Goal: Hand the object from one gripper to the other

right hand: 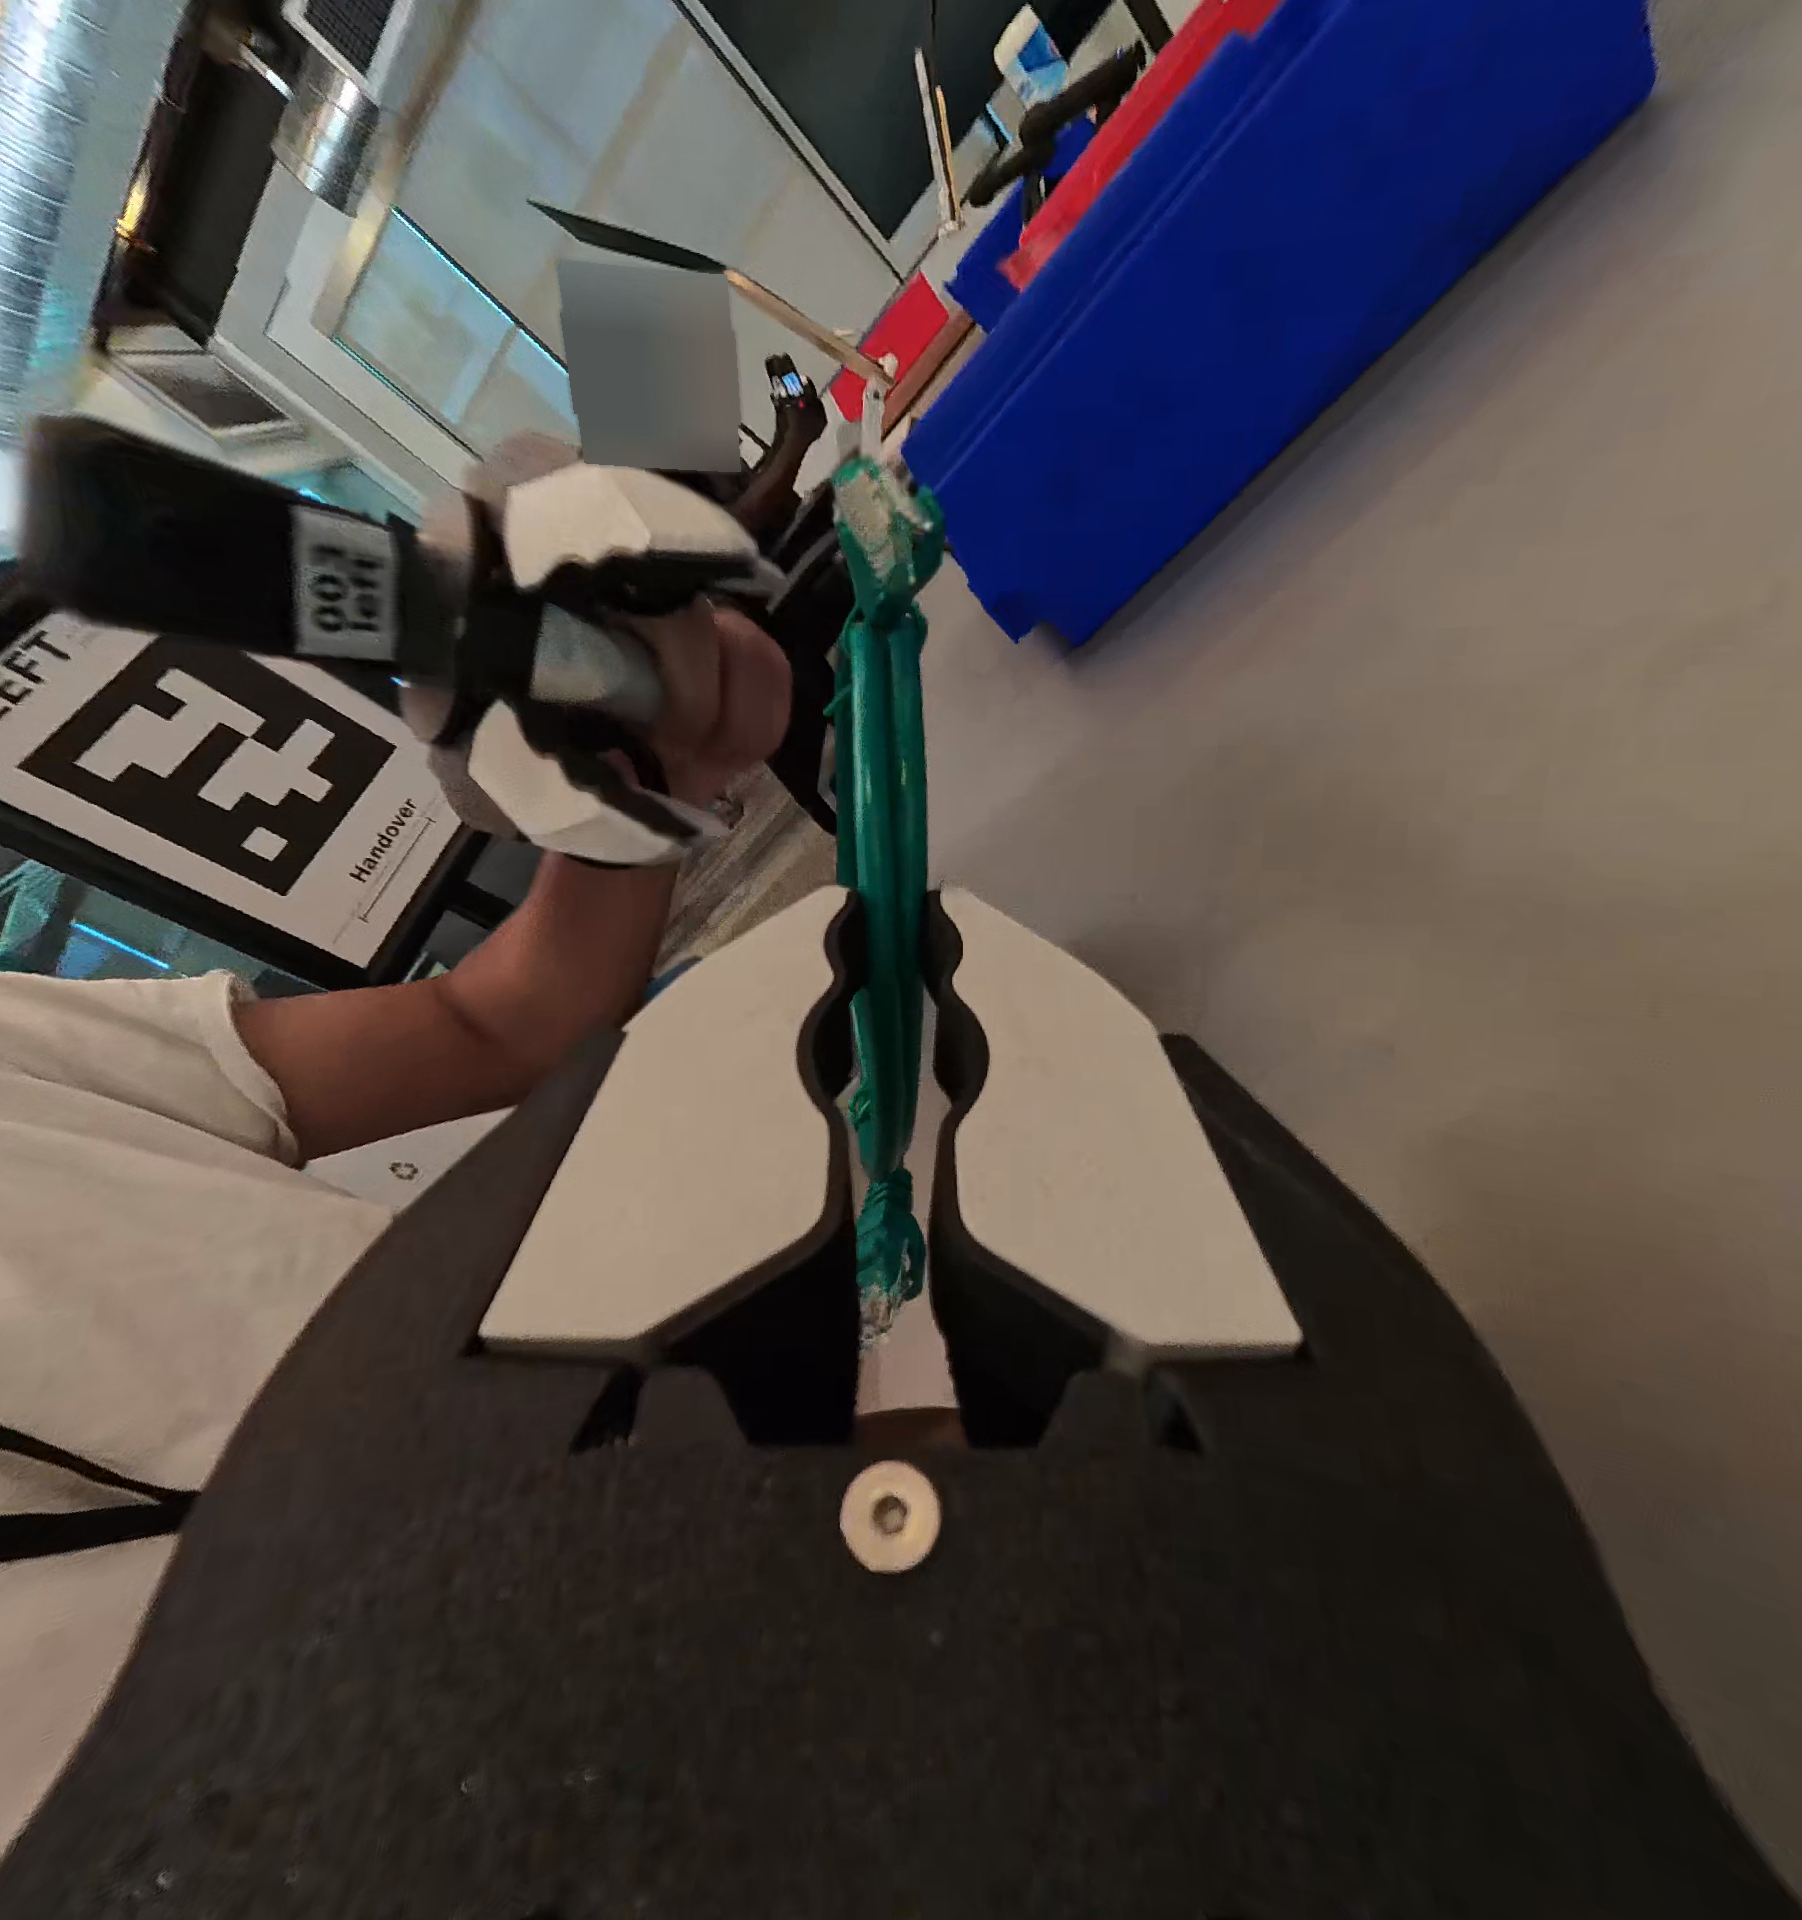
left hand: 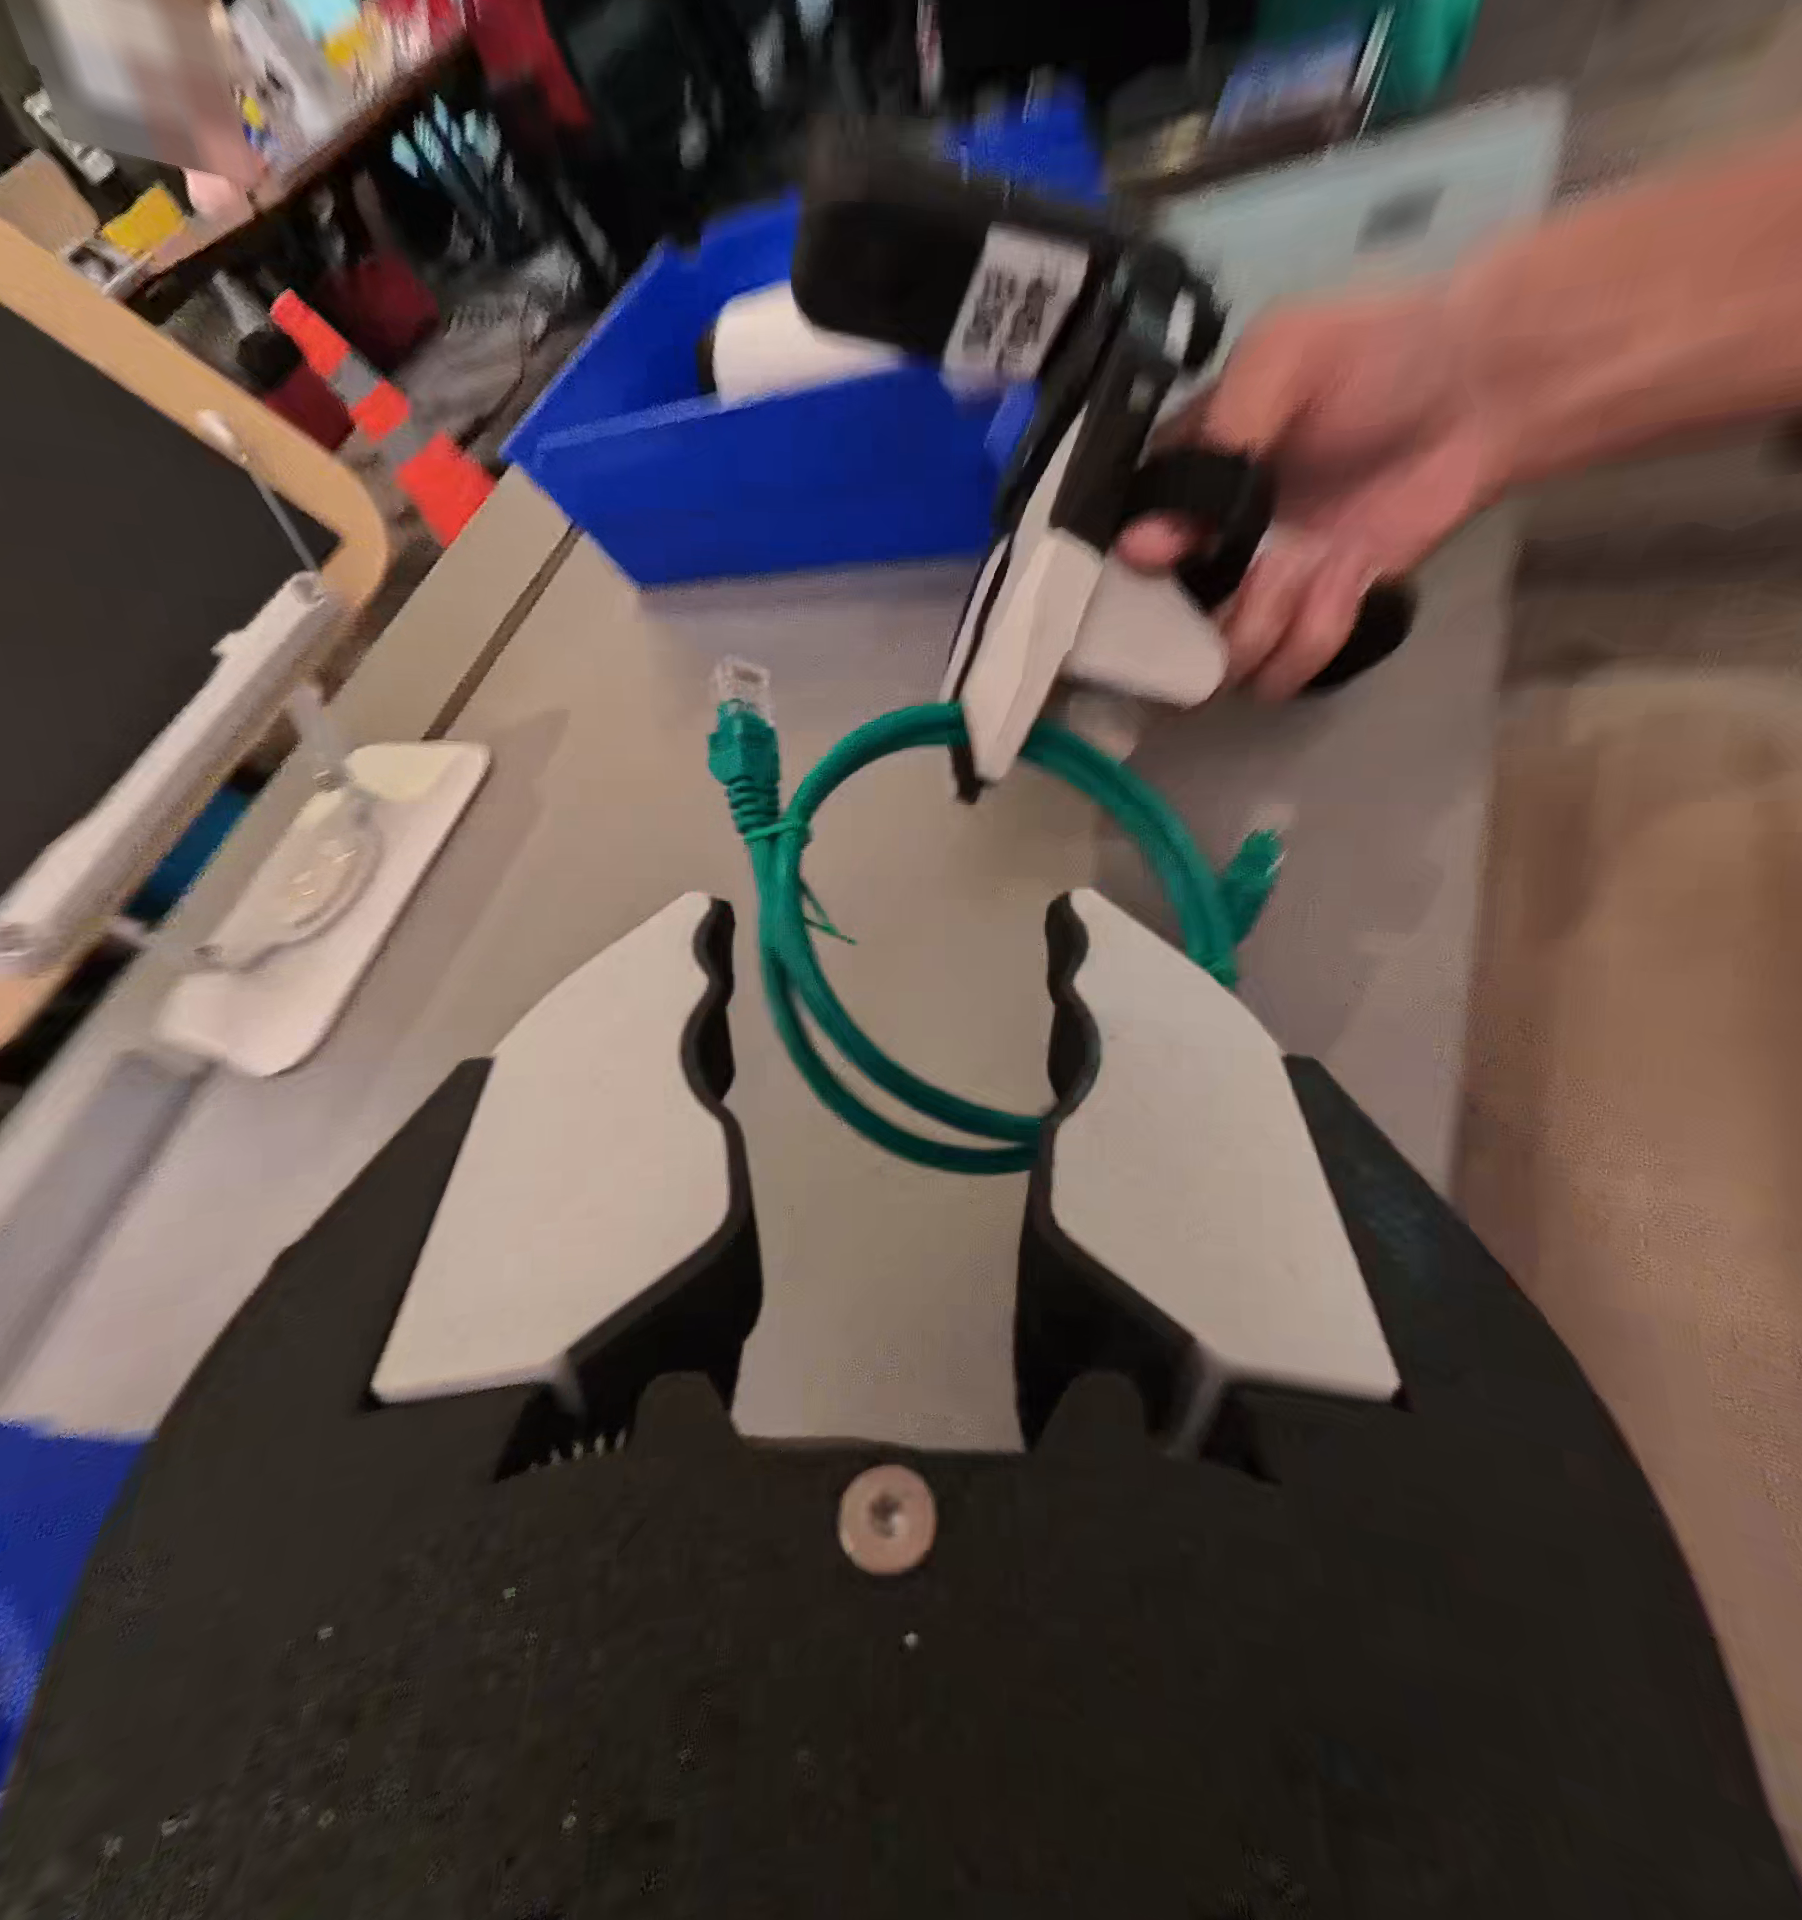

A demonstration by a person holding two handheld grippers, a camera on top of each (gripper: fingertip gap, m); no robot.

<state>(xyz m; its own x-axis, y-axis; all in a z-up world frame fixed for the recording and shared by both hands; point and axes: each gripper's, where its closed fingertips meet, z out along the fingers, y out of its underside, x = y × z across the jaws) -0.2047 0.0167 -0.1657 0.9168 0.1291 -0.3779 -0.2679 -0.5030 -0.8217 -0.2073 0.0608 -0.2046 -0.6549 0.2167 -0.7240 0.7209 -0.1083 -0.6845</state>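
Observation:
A coiled green network cable (left hand: 777, 914) tied with a green twist tie hangs above the grey table (left hand: 876, 623). My right gripper (left hand: 970, 779), held by a hand, is shut on the top of the coil. In the right wrist view the cable (right hand: 881, 727) runs between the closed fingers of the right gripper (right hand: 889, 914), with a plug at each end. My left gripper (left hand: 886, 914) is open around the lower part of the coil, and one strand passes behind its right finger. The left gripper's white fingers (right hand: 575, 520) show spread apart beside the cable.
A blue bin (left hand: 772, 468) with a white roll stands at the back of the table. A white base plate (left hand: 325, 894) with a clear stand lies at the left. Stacked blue bins (right hand: 1240, 364) sit on the table. A black-and-white marker sheet (right hand: 201, 769) lies behind the left gripper. There is about 7 cm between the tips of the two grippers.

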